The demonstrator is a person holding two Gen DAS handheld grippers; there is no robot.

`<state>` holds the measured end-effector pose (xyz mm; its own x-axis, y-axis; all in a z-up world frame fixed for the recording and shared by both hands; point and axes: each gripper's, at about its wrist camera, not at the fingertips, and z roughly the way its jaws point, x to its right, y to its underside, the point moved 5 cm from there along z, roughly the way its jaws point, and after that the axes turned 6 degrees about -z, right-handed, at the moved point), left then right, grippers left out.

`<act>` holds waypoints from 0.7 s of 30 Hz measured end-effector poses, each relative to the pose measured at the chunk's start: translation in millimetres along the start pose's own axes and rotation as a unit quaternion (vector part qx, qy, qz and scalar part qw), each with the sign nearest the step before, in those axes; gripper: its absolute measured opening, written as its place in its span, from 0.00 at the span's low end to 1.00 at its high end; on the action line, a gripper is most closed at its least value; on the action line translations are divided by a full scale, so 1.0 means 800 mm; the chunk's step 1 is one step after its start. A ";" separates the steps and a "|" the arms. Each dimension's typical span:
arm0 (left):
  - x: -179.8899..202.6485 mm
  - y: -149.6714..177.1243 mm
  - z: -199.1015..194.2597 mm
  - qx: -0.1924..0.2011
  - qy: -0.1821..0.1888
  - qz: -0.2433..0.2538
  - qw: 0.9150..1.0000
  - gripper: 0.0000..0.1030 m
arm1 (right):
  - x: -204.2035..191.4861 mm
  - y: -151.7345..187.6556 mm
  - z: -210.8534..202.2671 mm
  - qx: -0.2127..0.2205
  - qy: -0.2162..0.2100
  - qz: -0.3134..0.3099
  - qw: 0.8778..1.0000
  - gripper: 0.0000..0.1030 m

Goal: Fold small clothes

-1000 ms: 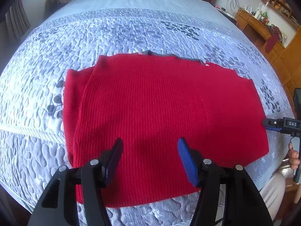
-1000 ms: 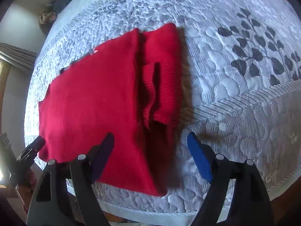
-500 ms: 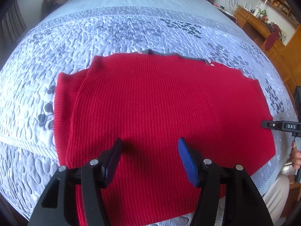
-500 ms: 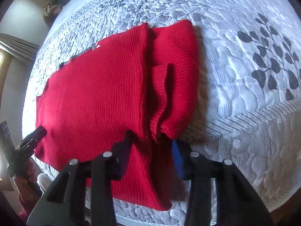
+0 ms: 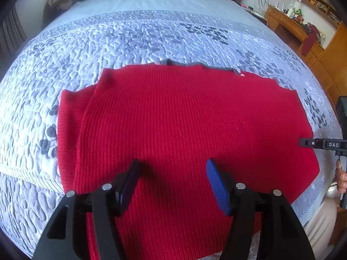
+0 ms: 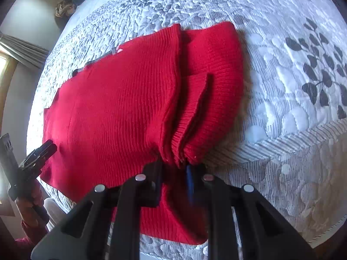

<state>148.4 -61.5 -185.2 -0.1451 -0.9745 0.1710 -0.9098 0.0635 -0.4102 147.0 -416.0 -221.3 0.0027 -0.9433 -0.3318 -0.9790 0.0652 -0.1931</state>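
Quilted grey-and-white bedding covers the bed [image 5: 151, 34], with a wooden desk off to one side. From the left wrist view, the red sweater [image 5: 184, 119] lies flat across the bed, its long axis running side to side, directly ahead of and beneath the left hand-held gripper [image 5: 173, 181], whose jaws stand wide over the cloth, gripping nothing. From the right wrist view, the right hand-held gripper [image 6: 173, 168] is pinched narrow on the bunched sleeve folds [image 6: 190, 117] at the sweater's end, so the right hand looks placed to carry that end across.
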 end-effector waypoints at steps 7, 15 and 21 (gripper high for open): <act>-0.001 0.003 0.005 0.003 0.002 0.002 1.000 0.65 | 0.001 0.003 0.009 0.004 0.002 0.001 1.000 0.16; -0.005 0.005 0.021 0.008 0.022 -0.009 1.000 0.69 | 0.004 0.001 0.015 0.002 0.007 0.014 1.000 0.16; -0.008 0.006 0.026 0.005 0.034 -0.006 0.999 0.70 | 0.004 0.000 0.016 -0.005 0.017 0.022 1.000 0.16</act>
<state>152.6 -59.7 -206.7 -0.1604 -0.9581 0.2374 -0.9080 0.0489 -0.4162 149.8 -415.0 -233.8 -0.0475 -0.9503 -0.3077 -0.9801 0.1038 -0.1693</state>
